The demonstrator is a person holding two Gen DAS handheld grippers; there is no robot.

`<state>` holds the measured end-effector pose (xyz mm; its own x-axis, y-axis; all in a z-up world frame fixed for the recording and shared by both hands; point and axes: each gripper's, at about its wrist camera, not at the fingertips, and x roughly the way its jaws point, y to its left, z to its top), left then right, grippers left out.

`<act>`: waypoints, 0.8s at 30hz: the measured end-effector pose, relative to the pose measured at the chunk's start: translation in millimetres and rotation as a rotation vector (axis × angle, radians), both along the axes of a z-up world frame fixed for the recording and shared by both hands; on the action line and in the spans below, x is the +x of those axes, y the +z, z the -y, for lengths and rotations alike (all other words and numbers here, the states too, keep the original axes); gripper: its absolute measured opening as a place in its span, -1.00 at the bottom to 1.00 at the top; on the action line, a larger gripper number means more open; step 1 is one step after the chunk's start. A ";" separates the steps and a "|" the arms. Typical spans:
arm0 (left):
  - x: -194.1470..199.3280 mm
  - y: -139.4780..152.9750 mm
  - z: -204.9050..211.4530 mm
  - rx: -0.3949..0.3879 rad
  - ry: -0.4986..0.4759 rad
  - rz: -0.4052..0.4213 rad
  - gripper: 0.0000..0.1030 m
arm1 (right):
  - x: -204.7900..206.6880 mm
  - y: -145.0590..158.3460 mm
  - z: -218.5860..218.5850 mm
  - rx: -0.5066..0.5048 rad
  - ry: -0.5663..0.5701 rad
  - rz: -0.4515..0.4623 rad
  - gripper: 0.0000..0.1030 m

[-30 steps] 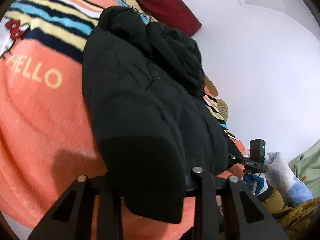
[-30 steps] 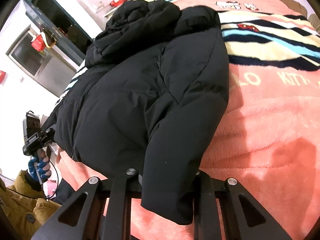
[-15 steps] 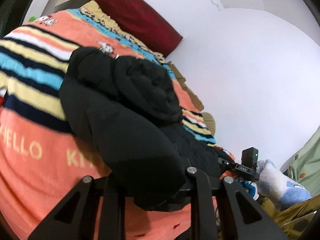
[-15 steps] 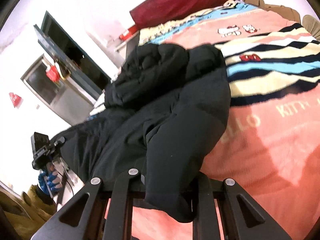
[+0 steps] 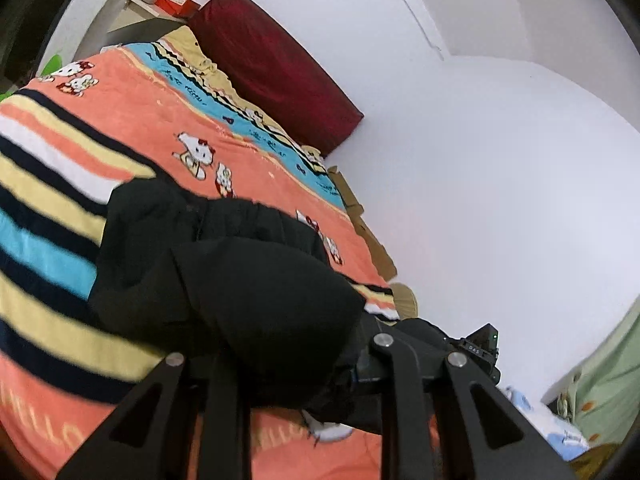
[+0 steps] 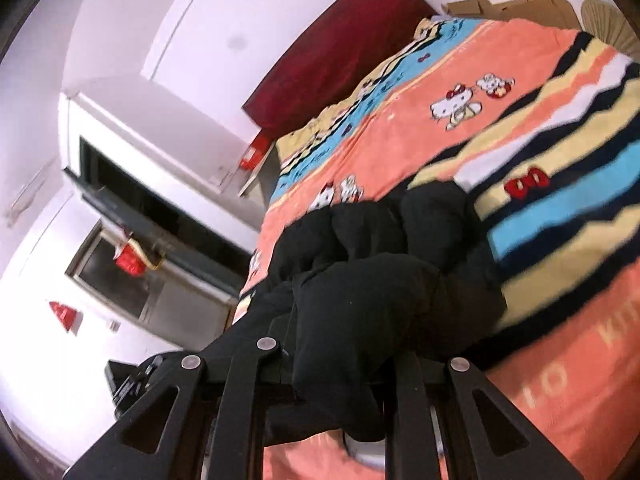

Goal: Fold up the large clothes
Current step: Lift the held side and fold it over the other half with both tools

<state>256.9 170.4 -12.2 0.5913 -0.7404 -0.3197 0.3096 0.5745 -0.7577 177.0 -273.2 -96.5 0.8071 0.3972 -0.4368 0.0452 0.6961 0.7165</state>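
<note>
**A:** Left wrist view first. I see the left gripper clenched on a black fold of the padded jacket. The fabric bulges over the jaws and fills the gap between them. The rest of the jacket lies bunched on the striped blanket, its far end toward the dark red headboard. The other handset shows at lower right, partly behind the cloth.

**B:** Progress?

**A:** My estimate: mid-fold. The near hem is lifted and doubled toward the collar end, but nothing is laid flat yet. Still to do: set the hem down, smooth it, probably one more fold.

**B:** Versus the earlier frame?

**A:** A second ago the jacket lay spread out long and filled this view. Now it reads as a short heap, and far more blanket, headboard and wall show above it. The camera has risen and tipped up.

**B:** Right wrist view.

**A:** The right gripper is clamped on its own fold of the jacket, cloth draped between the jaws and hanging below them. The blanket runs off to the right, and a dark cabinet stands at left.

**B:** Change there?

**A:** Same story: earlier the jacket stretched away flat, now it is humped close to the jaws, with the horizon rolled. Both grips hold as before.
</note>
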 end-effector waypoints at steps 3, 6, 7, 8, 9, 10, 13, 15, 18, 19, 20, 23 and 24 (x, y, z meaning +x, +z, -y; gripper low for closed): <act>37.3 7.1 7.8 0.029 0.024 -0.009 -0.60 | 39.7 3.6 7.9 0.034 -0.056 -0.028 -0.69; 78.2 8.3 16.9 0.069 0.042 -0.027 -0.59 | 80.6 2.2 12.6 0.035 -0.100 -0.074 -0.68; 92.4 7.1 20.0 0.086 0.048 -0.032 -0.59 | 95.9 1.2 13.8 0.028 -0.115 -0.092 -0.68; 107.4 4.9 22.9 0.103 0.058 -0.042 -0.59 | 107.0 0.4 13.6 0.013 -0.124 -0.104 -0.68; 125.1 0.4 25.8 0.117 0.065 -0.058 -0.58 | 122.2 -1.0 13.3 -0.004 -0.134 -0.119 -0.67; 142.2 -5.1 28.7 0.138 0.072 -0.070 -0.54 | 135.0 -3.5 13.6 -0.013 -0.142 -0.134 -0.67; 186.1 -25.9 35.9 0.193 0.089 -0.119 -0.53 | 175.9 -14.0 10.6 -0.074 -0.162 -0.171 -0.65; 212.7 -45.1 41.1 0.227 0.091 -0.151 -0.50 | 198.6 -25.7 9.5 -0.099 -0.163 -0.197 -0.65; 249.6 -88.4 45.1 0.218 0.085 -0.214 -0.45 | 226.9 -50.8 10.8 -0.121 -0.170 -0.231 -0.64; 260.4 -103.1 47.1 0.206 0.081 -0.229 -0.44 | 235.7 -59.4 10.5 -0.139 -0.165 -0.237 -0.64; 265.4 -116.2 48.2 0.192 0.077 -0.233 -0.44 | 243.1 -67.4 10.4 -0.152 -0.163 -0.239 -0.65; 277.6 -138.1 52.7 0.157 0.075 -0.225 -0.43 | 258.1 -80.2 10.1 -0.174 -0.156 -0.231 -0.65; 281.2 -142.9 53.9 0.150 0.074 -0.222 -0.43 | 262.5 -82.4 10.1 -0.187 -0.152 -0.227 -0.65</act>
